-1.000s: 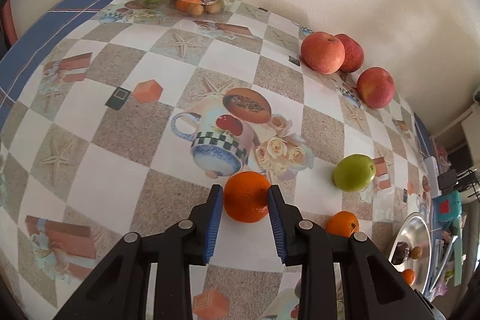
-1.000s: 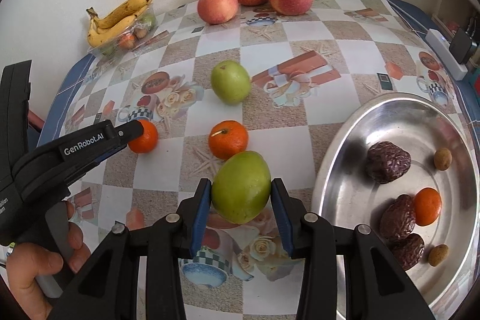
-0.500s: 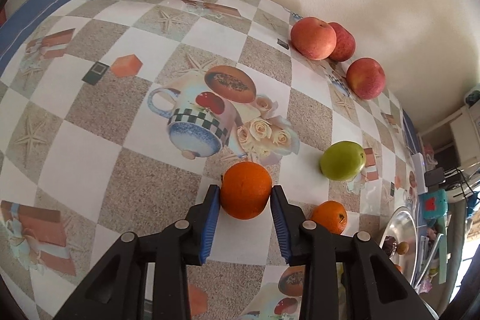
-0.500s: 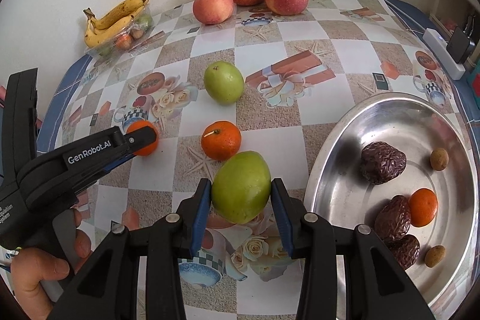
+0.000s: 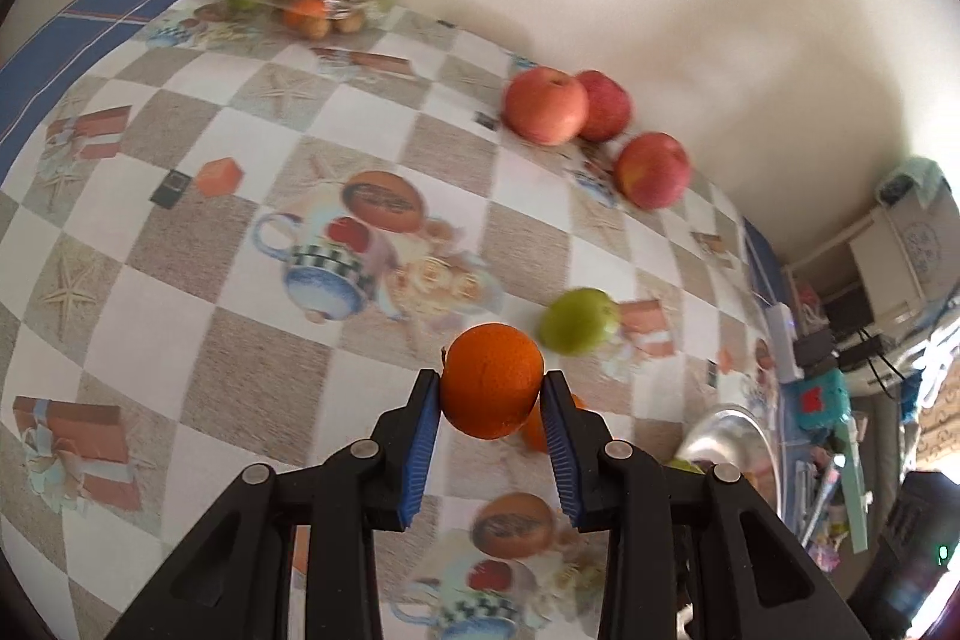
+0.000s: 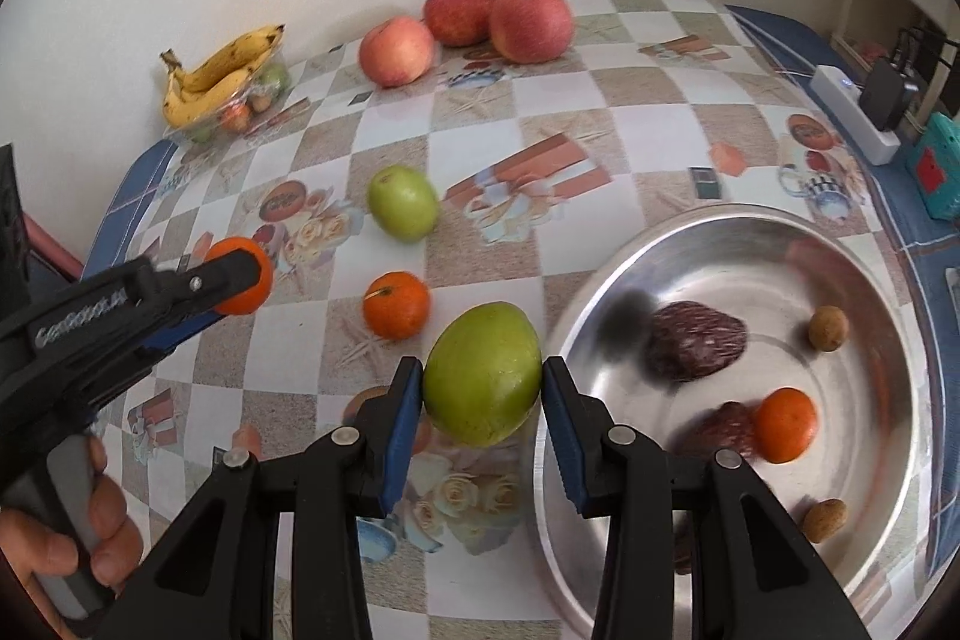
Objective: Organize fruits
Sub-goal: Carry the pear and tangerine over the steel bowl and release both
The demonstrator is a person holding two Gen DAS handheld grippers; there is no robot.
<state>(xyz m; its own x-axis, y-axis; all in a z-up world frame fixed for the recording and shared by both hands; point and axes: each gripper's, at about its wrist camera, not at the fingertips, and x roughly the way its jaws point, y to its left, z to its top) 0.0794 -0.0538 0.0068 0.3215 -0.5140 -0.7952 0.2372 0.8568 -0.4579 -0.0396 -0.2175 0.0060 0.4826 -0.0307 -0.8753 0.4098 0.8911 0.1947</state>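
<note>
The orange [image 5: 492, 381] sits clamped in the left gripper [image 5: 491, 400] above the table [image 5: 198, 340]; the right gripper [image 6: 482, 388] pinches a green mango [image 6: 482, 373] beside the steel bowl [image 6: 900, 340] (probably the destination, since it already holds fruit), with the apples [image 6: 531, 21] well apart.

A home dining corner: patterned tablecloth [image 6: 600, 100] (teacups, roses), power strip [image 6: 852, 112] by the wall.

In the right wrist view, a dish [image 6: 714, 232] sits at four o'clock on the table [image 6: 630, 112], three apples [image 6: 468, 22] at twelve near the wall, bananas [image 6: 222, 70] at ten, two loose fruits [image 6: 399, 256] near centre.
</note>
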